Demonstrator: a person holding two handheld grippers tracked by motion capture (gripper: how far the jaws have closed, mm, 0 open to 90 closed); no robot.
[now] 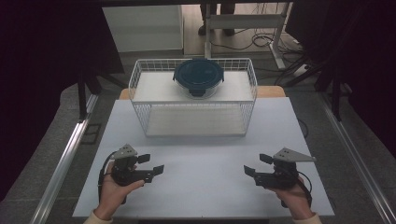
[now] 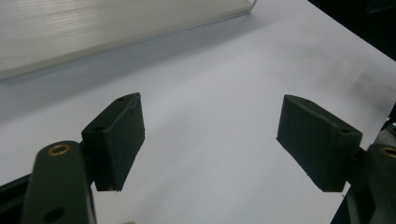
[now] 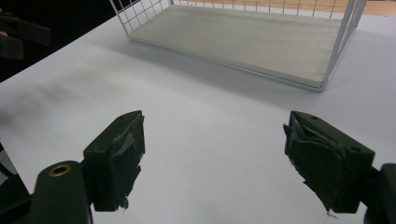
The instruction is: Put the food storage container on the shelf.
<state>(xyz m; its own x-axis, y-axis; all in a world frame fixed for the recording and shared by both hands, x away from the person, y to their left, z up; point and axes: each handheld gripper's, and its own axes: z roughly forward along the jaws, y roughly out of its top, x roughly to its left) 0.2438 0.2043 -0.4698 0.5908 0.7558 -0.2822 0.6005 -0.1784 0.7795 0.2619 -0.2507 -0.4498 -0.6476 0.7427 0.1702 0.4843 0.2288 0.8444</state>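
White wire-mesh shelf rack (image 1: 193,120) at far middle of white table (image 1: 201,186), round dark-blue lidded glass container (image 1: 198,77) on its upper tier. Near the rack's front, well apart from it: left gripper (image 1: 152,164) and right gripper (image 1: 254,164), jaws spread, nothing between.

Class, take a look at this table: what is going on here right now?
A person holds a tool in each hand, low over the near part of a white table. The left tool and the right tool are both open and hold nothing. Farther back stands a white wire rack with a round, dark-lidded container on its top shelf. Neither tool touches it.
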